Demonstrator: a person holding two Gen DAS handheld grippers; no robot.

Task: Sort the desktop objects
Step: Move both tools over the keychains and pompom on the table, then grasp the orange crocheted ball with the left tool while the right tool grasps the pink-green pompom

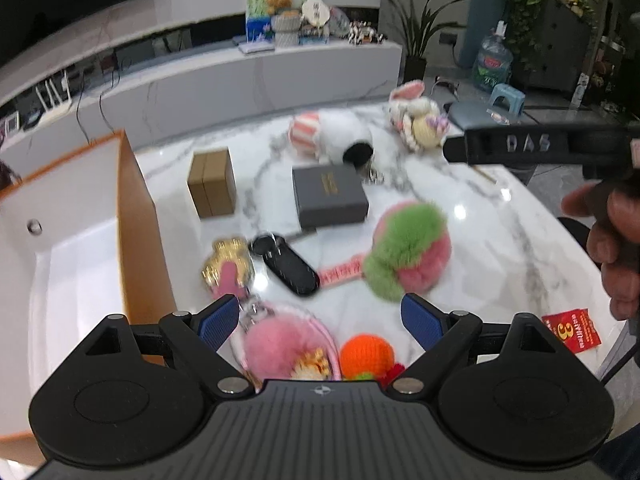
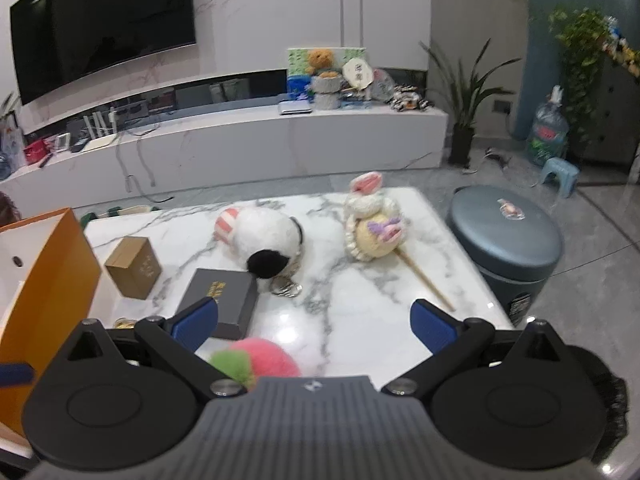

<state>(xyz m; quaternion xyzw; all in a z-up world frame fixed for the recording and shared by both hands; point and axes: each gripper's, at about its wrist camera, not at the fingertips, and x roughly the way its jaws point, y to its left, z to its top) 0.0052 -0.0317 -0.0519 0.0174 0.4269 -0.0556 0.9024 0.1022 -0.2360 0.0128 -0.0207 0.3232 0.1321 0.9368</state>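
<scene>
Above the marble desk, both claws, left claw and right claw, hover open and empty; lower the left squarely onto the pink pompom before closing.

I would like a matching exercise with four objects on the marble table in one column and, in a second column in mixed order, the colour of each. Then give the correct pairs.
Objects:
1. flat box with gold print
2. small carton
3. fluffy pompom beside the flat box
4. knitted ball near the left gripper

Colours:
A. orange
B. dark grey
C. pink and green
D. brown

Pairs: 1-B, 2-D, 3-C, 4-A
</scene>
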